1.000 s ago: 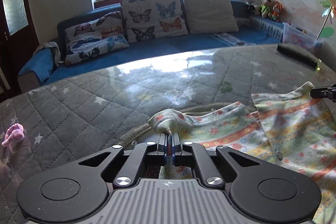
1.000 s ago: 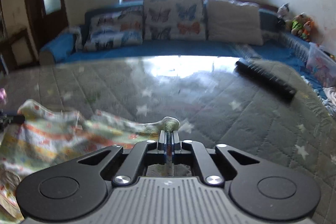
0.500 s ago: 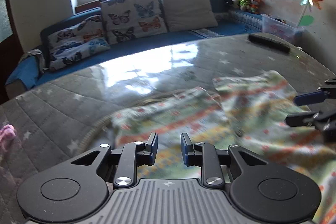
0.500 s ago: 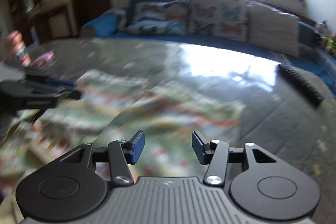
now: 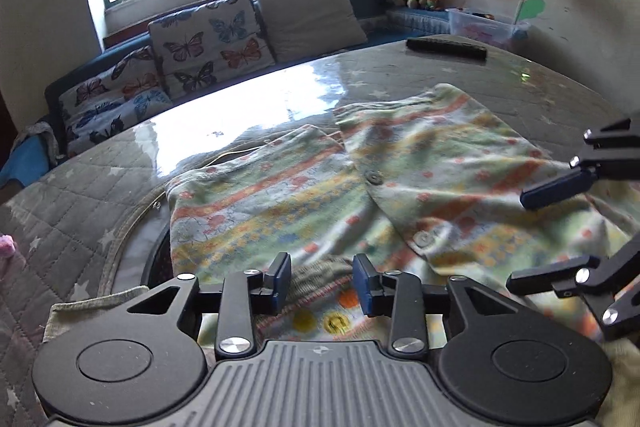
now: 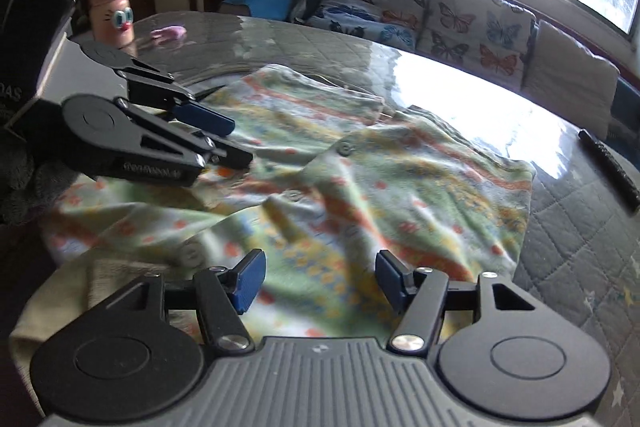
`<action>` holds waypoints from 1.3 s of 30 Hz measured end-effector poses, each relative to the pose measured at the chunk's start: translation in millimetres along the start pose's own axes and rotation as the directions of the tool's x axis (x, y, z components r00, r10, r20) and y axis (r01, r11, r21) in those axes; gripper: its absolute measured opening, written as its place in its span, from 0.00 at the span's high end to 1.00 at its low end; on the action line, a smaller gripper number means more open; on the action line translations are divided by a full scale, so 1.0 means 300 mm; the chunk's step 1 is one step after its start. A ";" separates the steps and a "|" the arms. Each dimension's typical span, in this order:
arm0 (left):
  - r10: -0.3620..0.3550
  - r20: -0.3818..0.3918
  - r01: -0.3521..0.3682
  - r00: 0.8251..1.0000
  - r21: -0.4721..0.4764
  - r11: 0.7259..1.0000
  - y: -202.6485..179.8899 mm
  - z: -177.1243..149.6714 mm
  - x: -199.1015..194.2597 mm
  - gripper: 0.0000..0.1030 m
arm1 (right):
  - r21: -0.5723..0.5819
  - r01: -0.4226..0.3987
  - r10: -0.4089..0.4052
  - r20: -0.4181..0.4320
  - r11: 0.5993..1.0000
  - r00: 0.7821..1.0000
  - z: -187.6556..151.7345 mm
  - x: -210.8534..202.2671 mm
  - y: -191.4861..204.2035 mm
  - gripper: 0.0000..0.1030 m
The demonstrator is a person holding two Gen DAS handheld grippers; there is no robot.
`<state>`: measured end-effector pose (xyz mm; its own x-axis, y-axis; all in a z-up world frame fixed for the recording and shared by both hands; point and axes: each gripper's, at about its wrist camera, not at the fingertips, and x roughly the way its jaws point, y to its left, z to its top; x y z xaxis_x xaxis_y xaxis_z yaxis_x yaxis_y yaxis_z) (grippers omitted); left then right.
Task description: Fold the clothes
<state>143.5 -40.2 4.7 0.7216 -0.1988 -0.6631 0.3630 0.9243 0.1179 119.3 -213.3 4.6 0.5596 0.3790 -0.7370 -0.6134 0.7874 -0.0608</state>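
Note:
A small buttoned garment with green, orange and yellow flower stripes lies spread on the grey quilted table; it also shows in the right wrist view. My left gripper is open and empty above the garment's near edge; it also shows in the right wrist view at the left. My right gripper is open and empty over the garment's near part; it also shows in the left wrist view at the right edge. A beige cloth lies under the garment's near edge.
A black remote lies at the table's far edge, also in the right wrist view. A pink toy and a finger-shaped figure stand at the far left. A blue sofa with butterfly cushions runs behind the table.
Both grippers let go of the garment's corners, opened and drew back and upward. The garment now lies flat on the table.

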 end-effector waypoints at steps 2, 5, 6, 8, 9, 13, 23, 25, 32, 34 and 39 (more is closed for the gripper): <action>0.002 0.003 -0.002 1.000 0.027 1.000 -0.028 -0.024 -0.021 0.62 | -0.001 -0.015 0.015 0.007 1.000 1.000 -0.008 -0.027 0.023 0.40; 0.016 0.028 -0.018 0.999 0.066 0.998 -0.069 -0.063 -0.063 0.59 | -0.001 -0.037 0.037 0.020 0.999 0.999 -0.021 -0.066 0.061 0.40; 0.023 0.038 -0.026 0.999 0.079 0.997 -0.082 -0.074 -0.078 0.56 | 0.001 -0.044 0.044 0.025 0.999 0.999 -0.024 -0.079 0.071 0.40; 0.029 0.053 -0.034 0.998 0.093 0.995 -0.101 -0.093 -0.109 0.56 | 0.005 -0.058 0.058 0.034 0.998 0.998 -0.032 -0.106 0.093 0.40; 0.032 0.062 -0.038 0.998 0.096 0.995 -0.107 -0.103 -0.127 0.56 | 0.007 -0.067 0.067 0.039 0.998 0.997 -0.036 -0.119 0.103 0.41; 0.041 0.097 -0.045 0.994 0.038 0.998 -0.095 -0.129 -0.203 0.56 | 0.013 -0.124 0.123 0.042 0.992 0.991 -0.058 -0.165 0.154 0.46; 0.023 0.124 -0.013 0.992 -0.079 0.997 -0.067 -0.161 -0.305 0.57 | 0.008 -0.150 0.150 -0.006 0.989 0.989 -0.147 -0.157 0.255 0.84; 0.019 0.125 -0.009 0.992 -0.083 0.996 -0.068 -0.162 -0.309 0.57 | 0.023 -0.144 0.143 0.010 0.989 0.990 -0.153 -0.174 0.250 0.95; 0.015 0.108 -0.003 0.994 -0.108 0.994 -0.059 -0.162 -0.284 0.58 | 0.178 -0.160 0.141 0.114 0.971 0.983 -0.133 -0.296 0.133 0.96; 0.010 0.097 0.000 0.995 -0.109 0.994 -0.063 -0.165 -0.270 0.58 | 0.216 -0.168 0.141 0.135 0.962 0.981 -0.128 -0.322 0.103 0.96; -0.041 0.077 0.046 0.996 -0.068 0.997 -0.107 -0.181 -0.255 0.58 | 0.262 -0.185 0.148 0.155 0.947 0.977 -0.122 -0.341 0.073 0.96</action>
<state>44.5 -37.0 11.5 0.7493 -0.2609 -0.6086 0.3552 0.9341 0.0369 28.3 -252.6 54.0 0.5423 0.5620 -0.6245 -0.5384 0.8031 0.2552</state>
